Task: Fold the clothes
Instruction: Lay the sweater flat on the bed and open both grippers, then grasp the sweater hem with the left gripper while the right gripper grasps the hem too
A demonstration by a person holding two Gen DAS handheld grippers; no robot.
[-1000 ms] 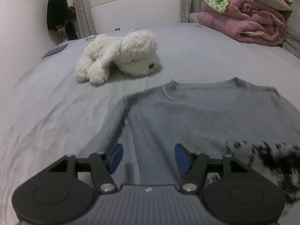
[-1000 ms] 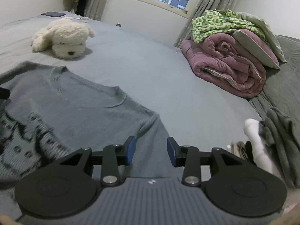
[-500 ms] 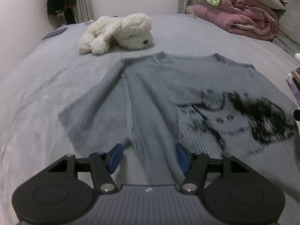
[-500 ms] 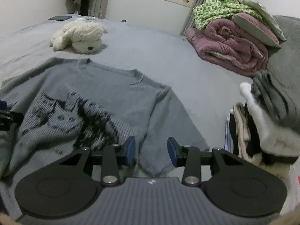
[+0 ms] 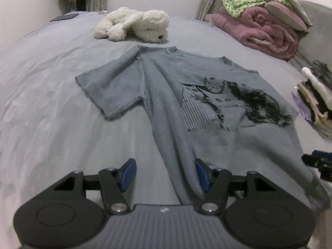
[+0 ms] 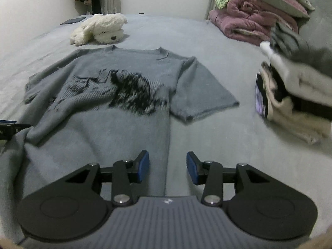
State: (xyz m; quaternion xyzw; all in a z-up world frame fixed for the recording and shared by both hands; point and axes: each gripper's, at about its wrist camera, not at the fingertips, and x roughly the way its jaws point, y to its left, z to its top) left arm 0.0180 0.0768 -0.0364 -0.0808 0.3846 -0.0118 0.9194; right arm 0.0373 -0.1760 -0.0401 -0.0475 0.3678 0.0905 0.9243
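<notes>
I see the grey bed (image 5: pixel 51 108) first, wide and mostly bare. On it the grey knitted sweater (image 6: pixel 116 112) with a black cat pattern lies spread flat, front side up, both short sleeves out to the sides, its collar toward the white plush dog (image 5: pixel 134 25). I judge no fold is made yet; all folding remains. At the right side stands a pile of folded clothes (image 6: pixel 290 108), so some pieces seem finished. My left gripper (image 5: pixel 164 175) has its jaws spread over the hem's left edge, with cloth between them but not pinched. My right gripper (image 6: pixel 167 167) is opening its jaws at the hem's right edge, not pinching.
</notes>
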